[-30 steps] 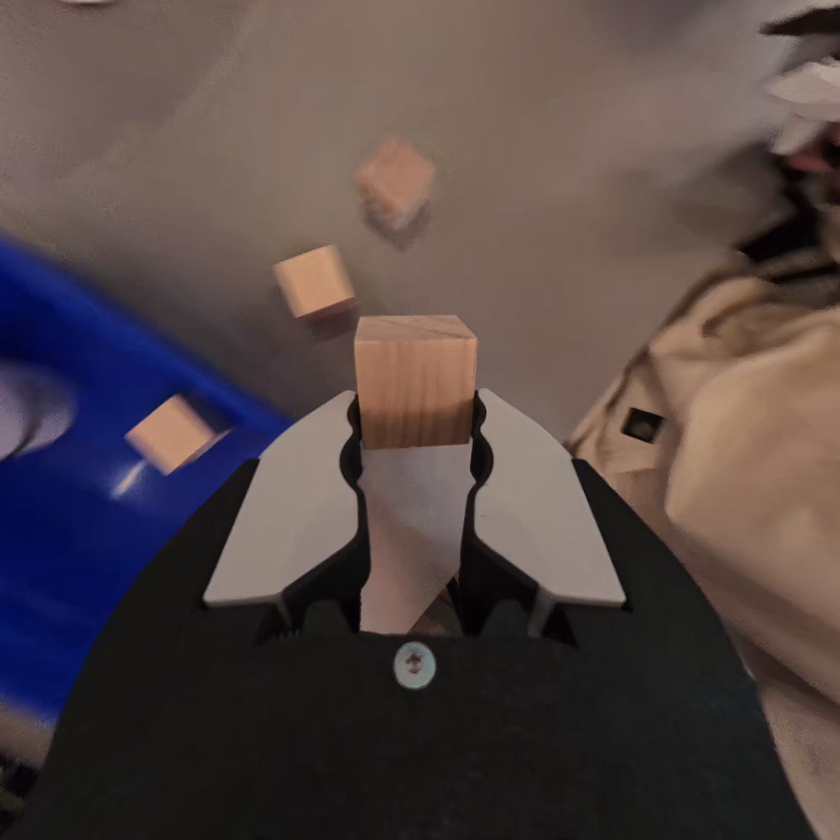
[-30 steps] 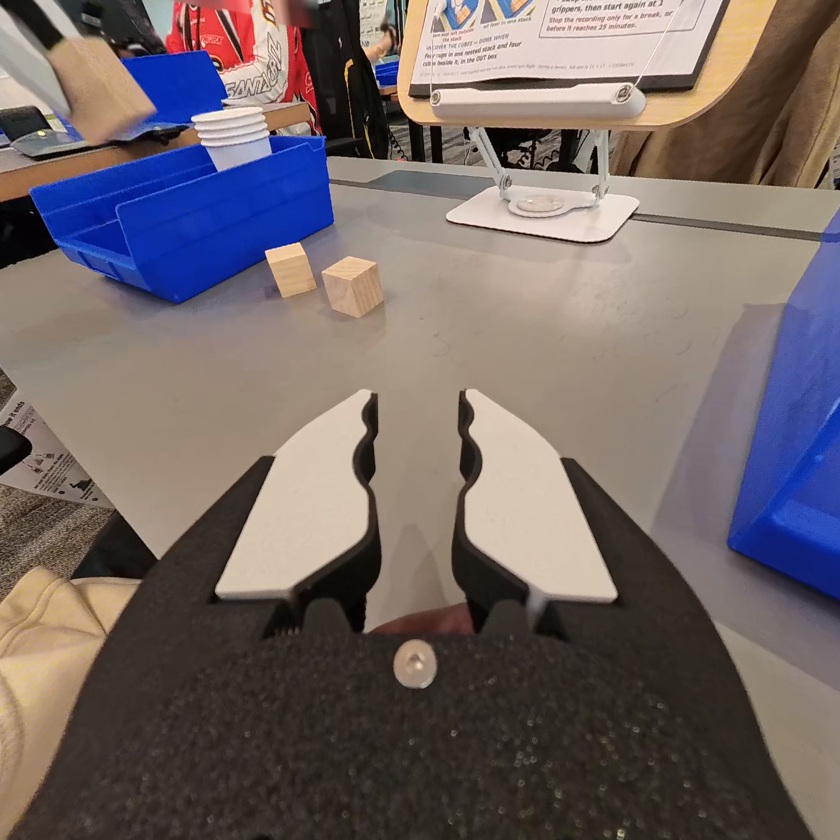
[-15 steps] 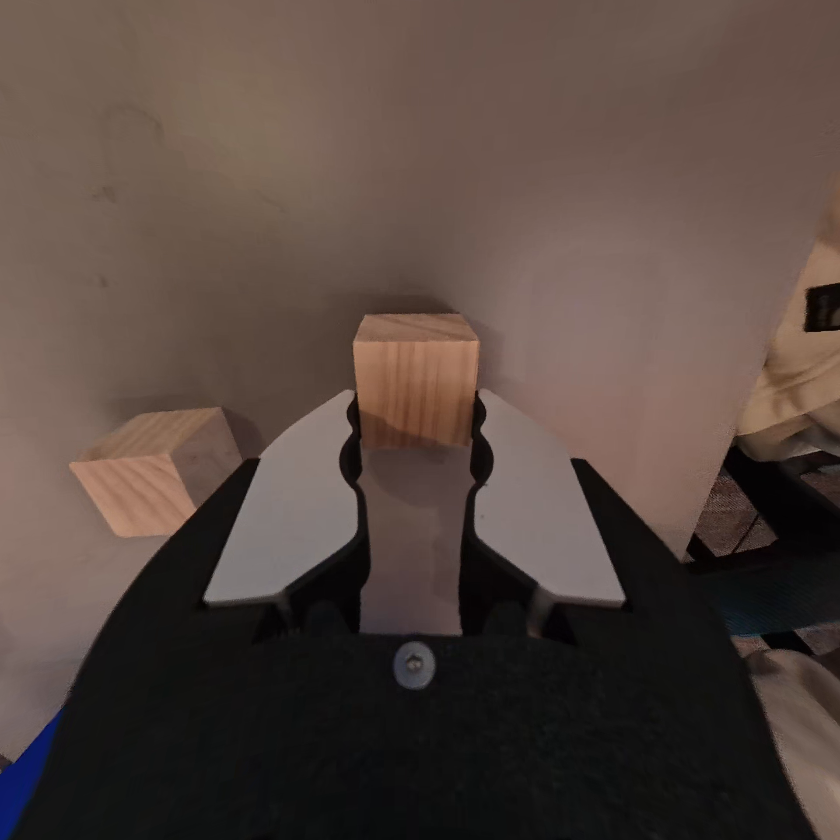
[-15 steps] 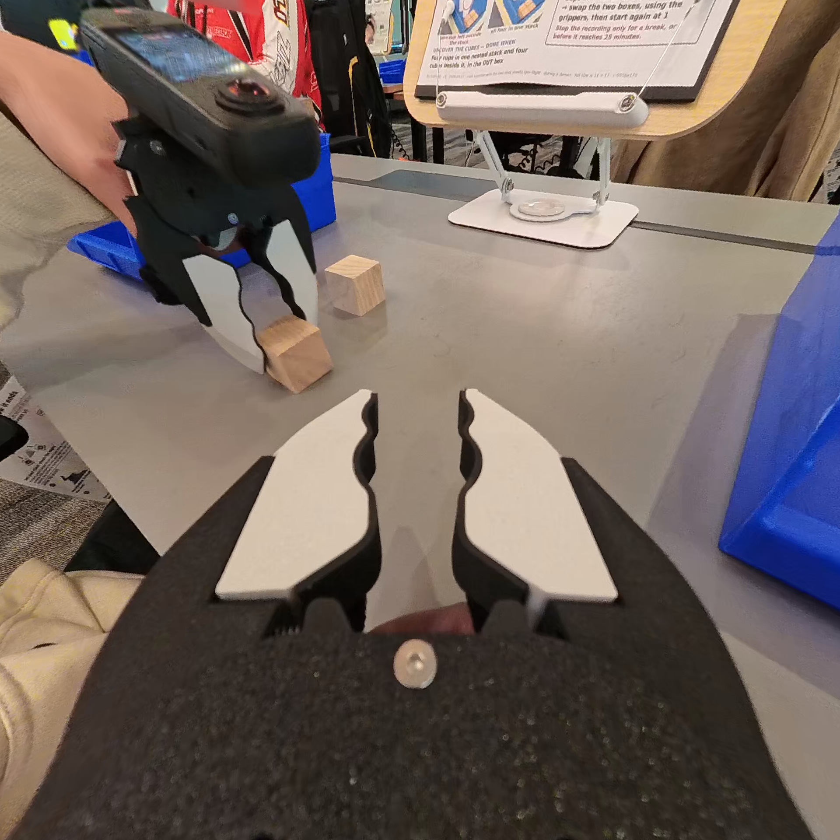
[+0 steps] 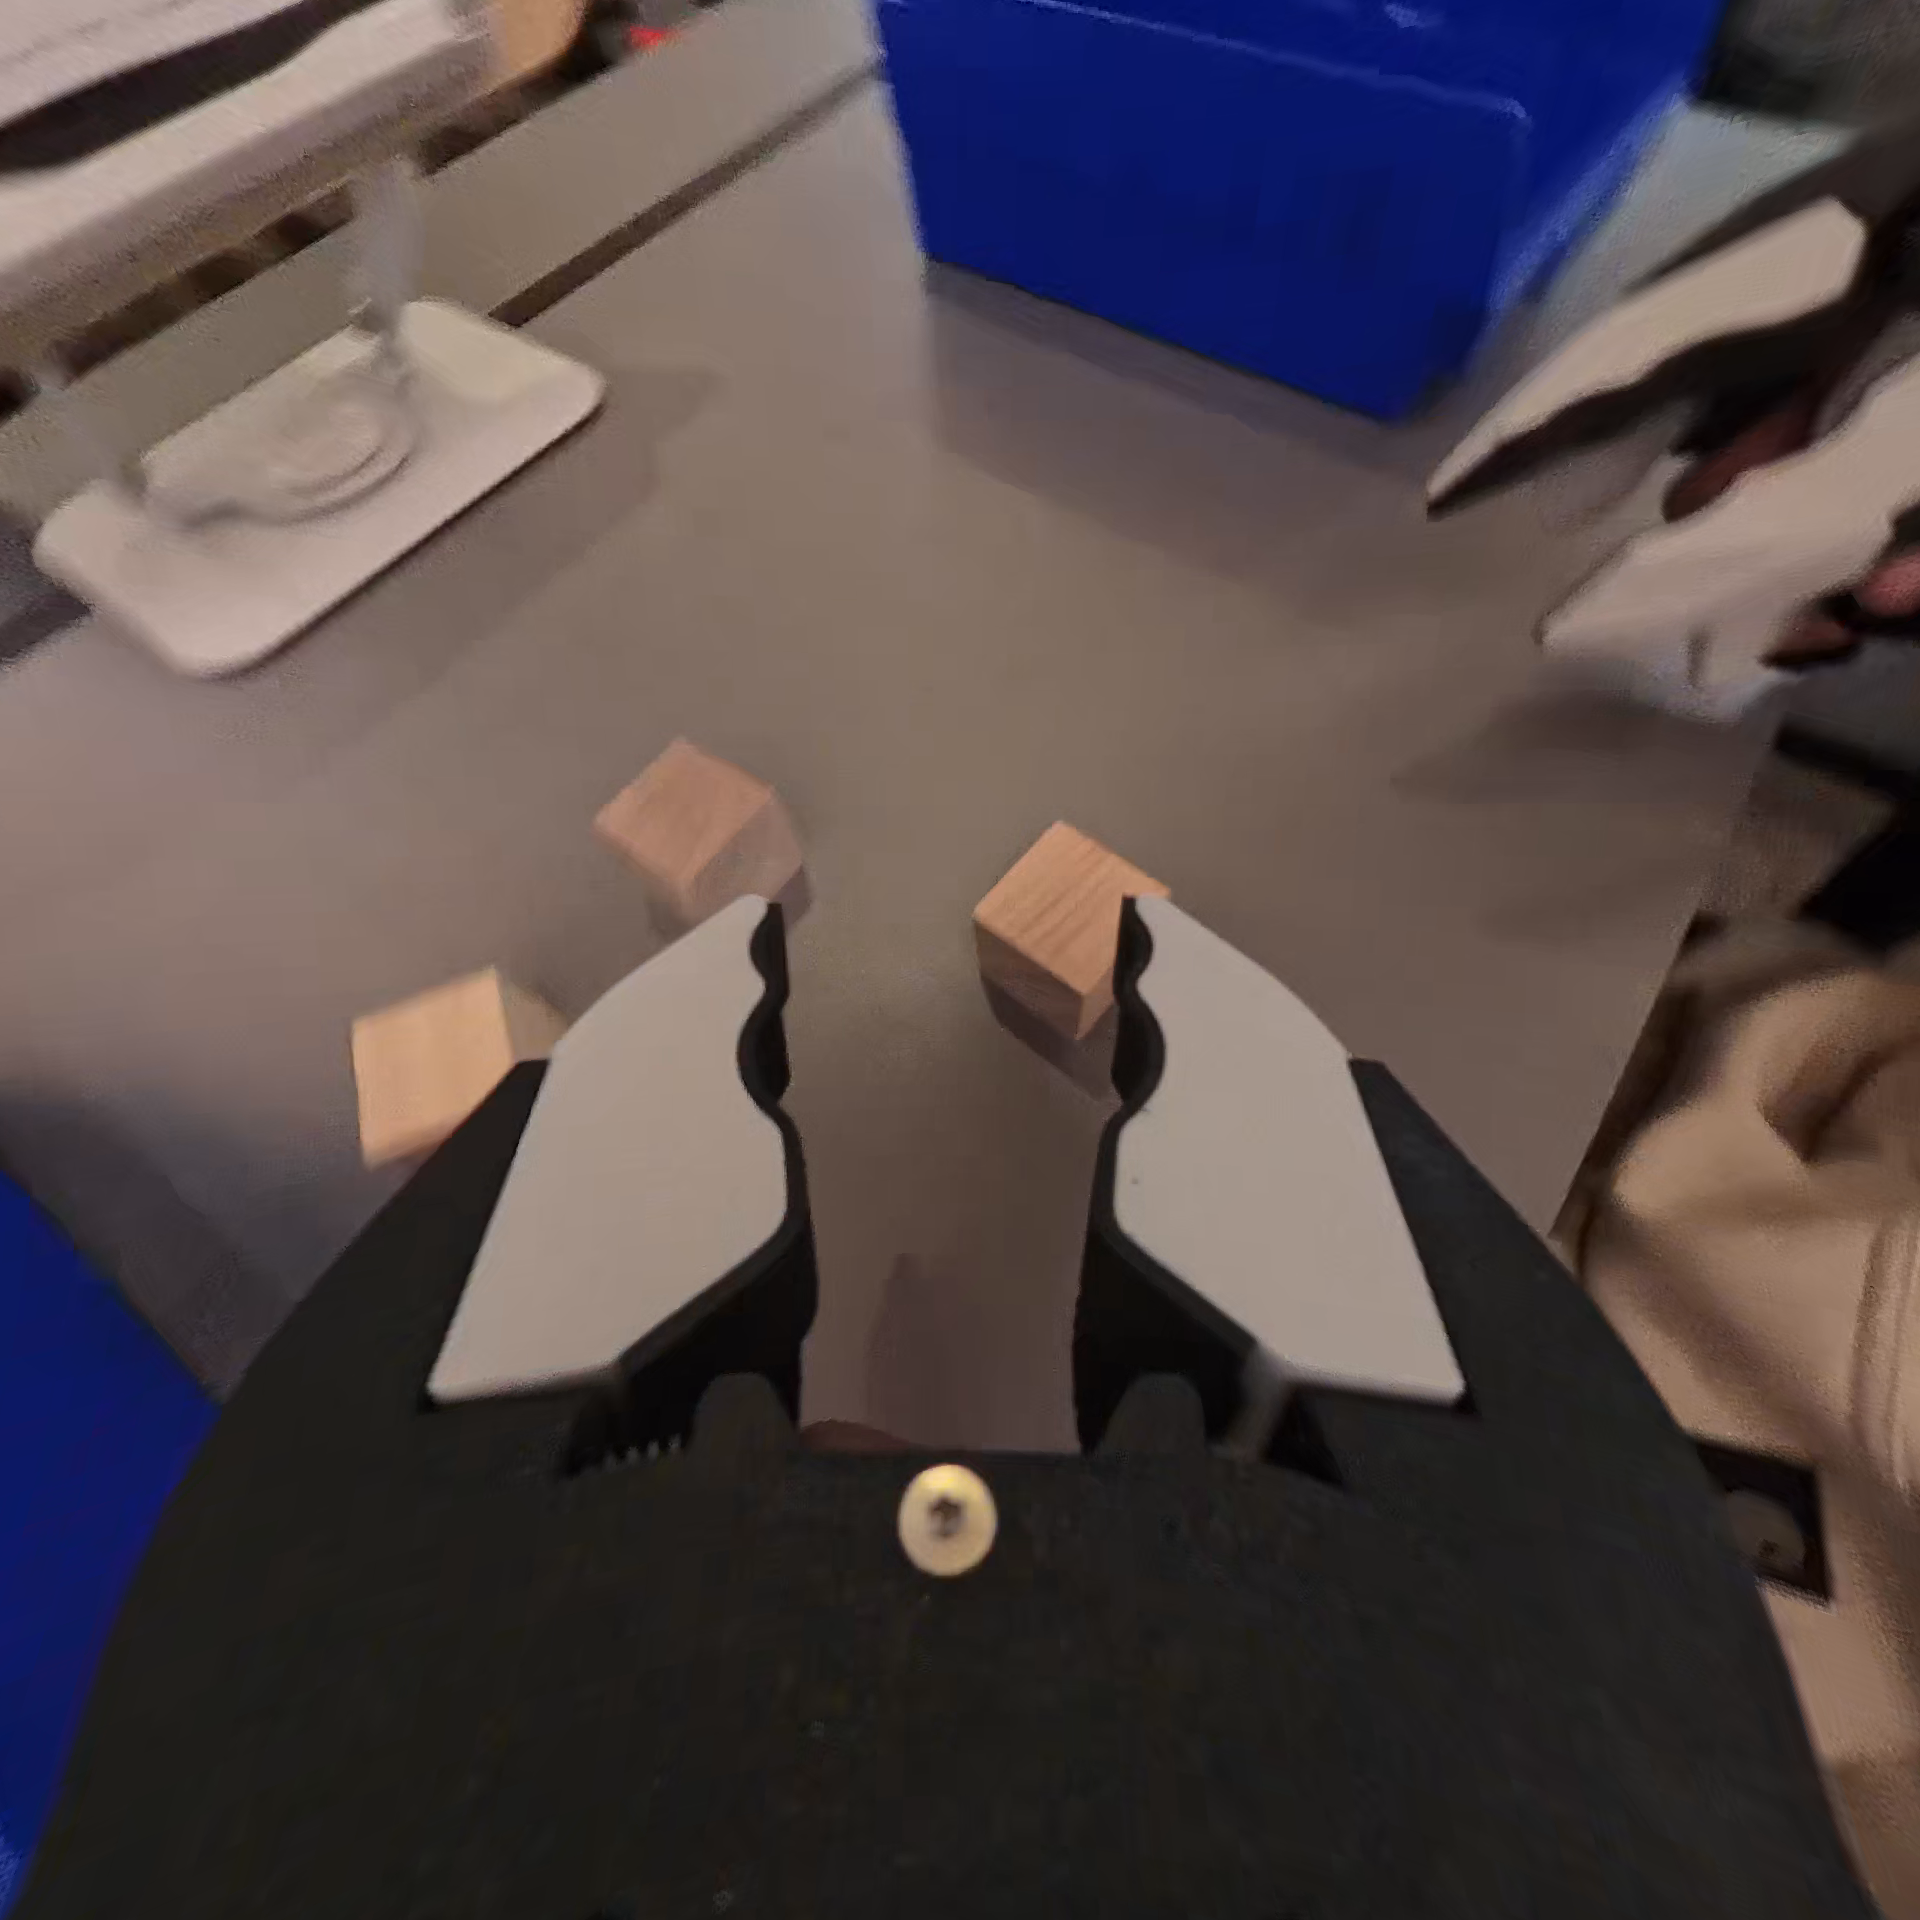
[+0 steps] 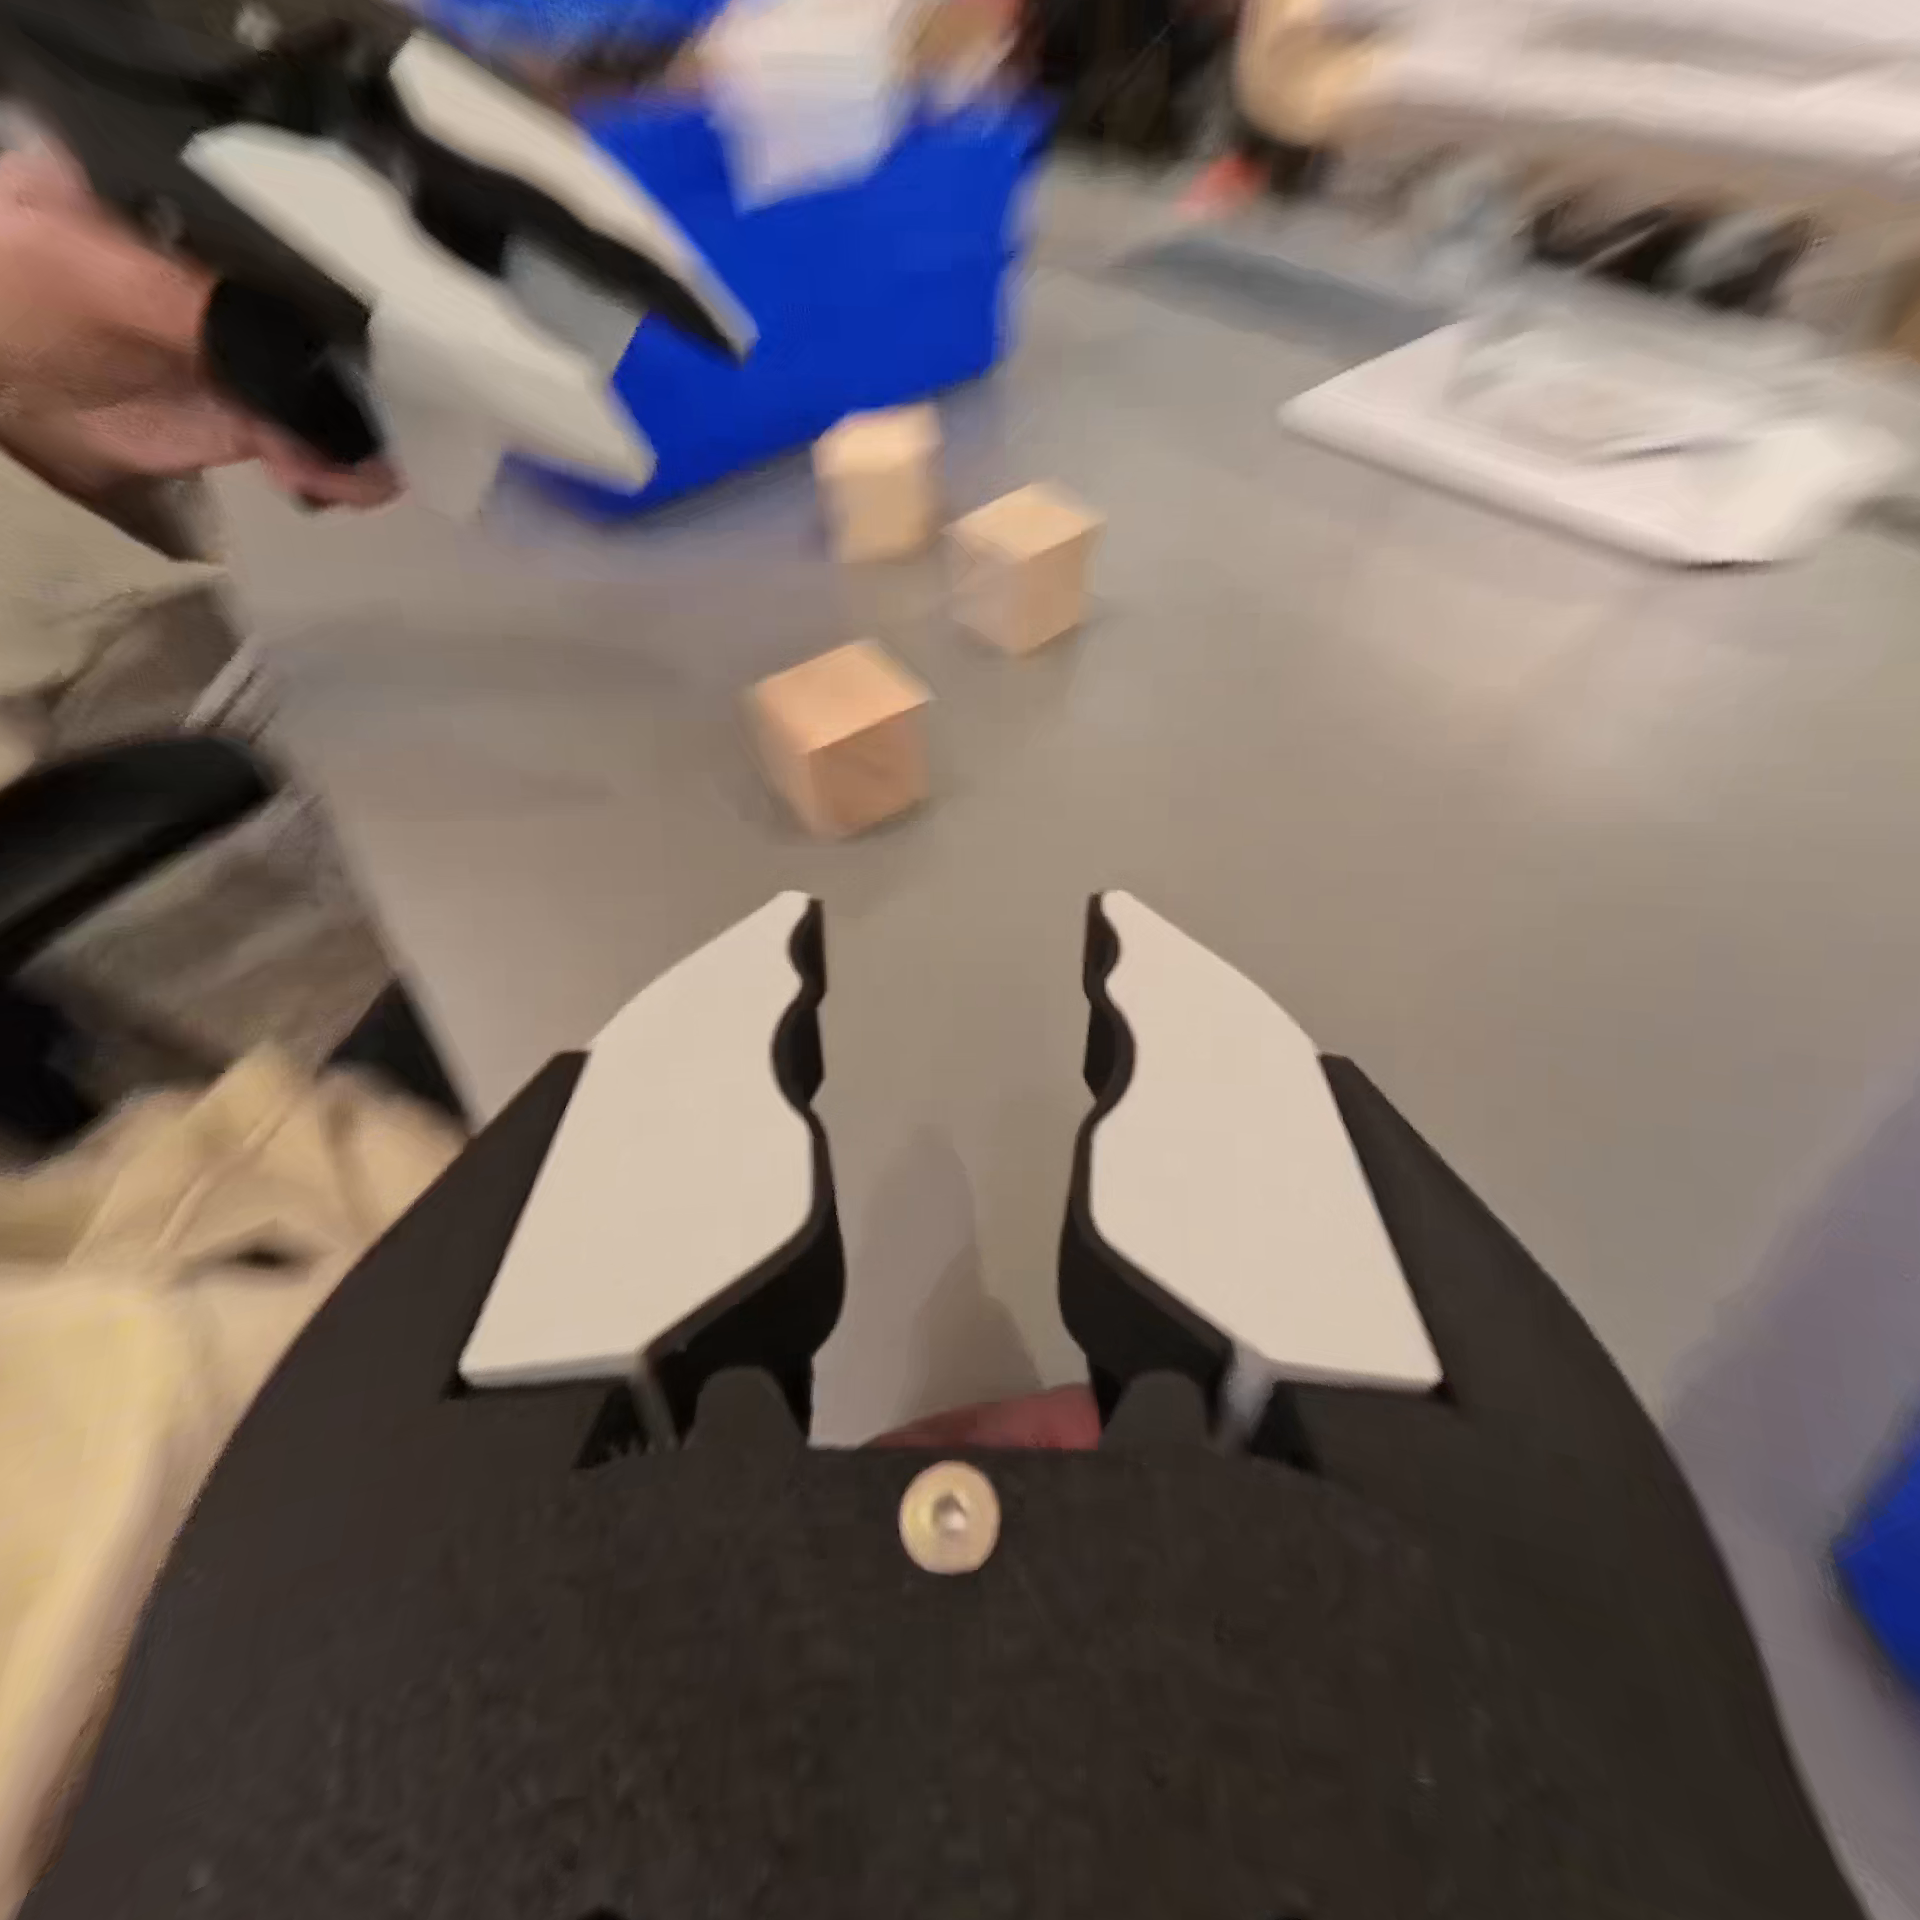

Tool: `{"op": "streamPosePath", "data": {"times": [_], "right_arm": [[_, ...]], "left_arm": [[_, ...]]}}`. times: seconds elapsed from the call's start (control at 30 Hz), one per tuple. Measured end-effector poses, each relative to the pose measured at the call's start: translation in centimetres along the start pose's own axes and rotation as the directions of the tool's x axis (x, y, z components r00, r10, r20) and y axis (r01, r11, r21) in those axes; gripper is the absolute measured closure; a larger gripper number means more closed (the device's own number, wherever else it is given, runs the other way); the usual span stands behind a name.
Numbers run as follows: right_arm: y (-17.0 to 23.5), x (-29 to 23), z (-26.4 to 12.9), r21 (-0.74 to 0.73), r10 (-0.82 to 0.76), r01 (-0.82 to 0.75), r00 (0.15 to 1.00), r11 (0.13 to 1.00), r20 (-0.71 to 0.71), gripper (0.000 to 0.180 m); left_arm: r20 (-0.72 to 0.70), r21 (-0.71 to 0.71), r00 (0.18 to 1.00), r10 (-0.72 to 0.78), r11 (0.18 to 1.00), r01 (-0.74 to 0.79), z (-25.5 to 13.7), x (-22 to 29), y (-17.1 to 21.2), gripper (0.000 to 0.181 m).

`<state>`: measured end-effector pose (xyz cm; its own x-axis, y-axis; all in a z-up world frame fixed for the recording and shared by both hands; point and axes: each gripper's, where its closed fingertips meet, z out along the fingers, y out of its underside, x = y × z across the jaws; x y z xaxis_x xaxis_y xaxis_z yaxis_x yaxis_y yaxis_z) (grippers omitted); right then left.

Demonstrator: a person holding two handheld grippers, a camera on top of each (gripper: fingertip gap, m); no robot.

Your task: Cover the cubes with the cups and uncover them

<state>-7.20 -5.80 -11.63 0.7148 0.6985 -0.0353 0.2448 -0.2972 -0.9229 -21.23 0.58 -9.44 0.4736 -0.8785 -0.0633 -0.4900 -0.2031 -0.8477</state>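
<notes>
Three wooden cubes lie loose on the grey table (image 5: 935,540). In the left wrist view they are the right cube (image 5: 1060,940), the middle cube (image 5: 701,831) and the left cube (image 5: 431,1060). My left gripper (image 5: 951,914) is open and empty, held above the table with the right cube beside its right fingertip. In the right wrist view the cubes are near (image 6: 842,732), farther right (image 6: 1023,566) and farthest (image 6: 878,478). My right gripper (image 6: 953,909) is open and empty, short of the near cube. A white blur in the blue bin (image 6: 831,260) may be cups.
The left gripper (image 6: 675,405) shows at upper left in the right wrist view, the right gripper (image 5: 1491,566) at upper right in the left wrist view. A second blue bin (image 5: 1195,177) and a white stand base (image 5: 312,468) stand behind. A beige sleeve (image 5: 1766,1195) is at the table edge.
My left gripper set its cube on the table, opened and pulled up and back. My right gripper swung left toward the cubes and opened a little wider.
</notes>
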Motion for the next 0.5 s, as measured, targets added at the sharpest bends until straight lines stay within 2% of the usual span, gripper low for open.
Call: {"op": "streamPosePath", "data": {"times": [0.1, 0.17, 0.23, 0.37, 0.5], "right_arm": [[-0.8, -2.2, 2.7, -0.210, -0.203, 0.230, 0.969, 0.950, 0.142, 0.125], [-1.3, -2.5, 5.1, -0.335, -0.378, 0.425, 0.904, 0.841, 0.198, 0.120], [-1.8, -3.1, 7.7, -0.405, -0.466, 0.552, 0.833, 0.729, 0.297, 0.122], [-0.5, -2.5, 11.5, -0.546, -0.484, 0.639, 0.768, 0.542, 0.420, 0.126], [1.6, -2.7, 12.8, -0.610, -0.431, 0.647, 0.761, 0.458, 0.484, 0.125]], "left_arm": [[0.181, 0.088, 0.967, -0.178, 0.982, 0.164, -2.1, -1.4, 3.5, 0.118], [0.297, 0.132, 0.934, -0.200, 0.977, 0.167, -3.5, -1.7, 4.9, 0.123], [0.326, 0.156, 0.923, -0.204, 0.975, 0.160, -4.5, -1.2, 5.1, 0.123], [0.352, 0.153, 0.920, -0.172, 0.980, 0.125, -5.0, -0.4, 5.0, 0.124], [0.361, 0.130, 0.923, -0.137, 0.987, 0.096, -4.9, -0.3, 5.1, 0.124]]}}
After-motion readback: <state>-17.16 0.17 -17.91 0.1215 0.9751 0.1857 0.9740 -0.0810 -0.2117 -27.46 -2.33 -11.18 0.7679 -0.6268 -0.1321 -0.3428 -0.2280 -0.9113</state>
